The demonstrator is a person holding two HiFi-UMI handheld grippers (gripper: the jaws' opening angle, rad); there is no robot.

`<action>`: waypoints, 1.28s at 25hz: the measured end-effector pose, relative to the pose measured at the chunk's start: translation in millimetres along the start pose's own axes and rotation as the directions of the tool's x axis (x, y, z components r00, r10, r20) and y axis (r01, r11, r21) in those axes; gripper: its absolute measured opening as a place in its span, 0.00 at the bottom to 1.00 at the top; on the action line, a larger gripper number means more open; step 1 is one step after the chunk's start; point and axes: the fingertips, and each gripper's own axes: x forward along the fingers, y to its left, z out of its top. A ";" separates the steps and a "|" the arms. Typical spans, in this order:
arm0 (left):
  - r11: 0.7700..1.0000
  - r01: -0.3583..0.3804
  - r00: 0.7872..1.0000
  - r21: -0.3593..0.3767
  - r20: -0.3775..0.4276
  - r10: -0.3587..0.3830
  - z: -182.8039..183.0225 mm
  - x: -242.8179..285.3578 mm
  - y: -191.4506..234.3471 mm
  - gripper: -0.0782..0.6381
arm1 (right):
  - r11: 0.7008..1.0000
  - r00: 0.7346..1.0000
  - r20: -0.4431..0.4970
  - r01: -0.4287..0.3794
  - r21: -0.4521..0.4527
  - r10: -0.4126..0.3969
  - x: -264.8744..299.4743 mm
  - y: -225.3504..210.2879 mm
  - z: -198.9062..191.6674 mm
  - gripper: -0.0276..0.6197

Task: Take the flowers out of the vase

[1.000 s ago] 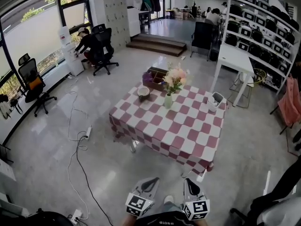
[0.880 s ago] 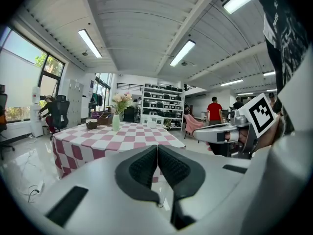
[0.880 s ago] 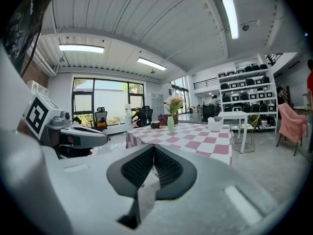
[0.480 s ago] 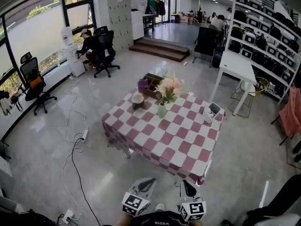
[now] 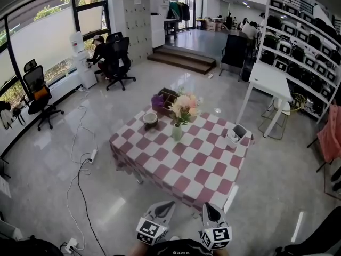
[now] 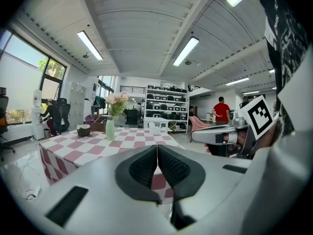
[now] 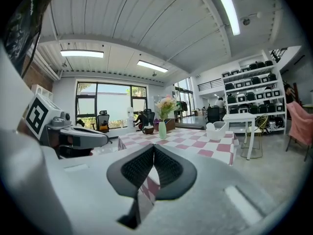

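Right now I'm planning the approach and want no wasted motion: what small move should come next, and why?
Probably step closer to the table. The flowers stand in the vase on its far half, while the left hand-held gripper and right hand-held gripper sit shut and empty, short of the near edge, seemingly out of reach.

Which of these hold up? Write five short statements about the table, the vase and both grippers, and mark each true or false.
1. The flowers stand in the vase. True.
2. The left gripper holds a stem. False: it is shut on nothing.
3. The right gripper is shut and empty. True.
4. The checked table bears only the vase. False: a bowl, among other things, sits left of the vase.
5. Both grippers are at the vase. False: both are short of the table's near edge.
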 end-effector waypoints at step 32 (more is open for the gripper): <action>0.999 -0.030 1.000 -0.032 -0.006 0.030 14.3 60.8 139.7 0.13 | 0.999 0.999 -0.029 0.027 0.026 -0.026 126.1 0.8 20.8 0.05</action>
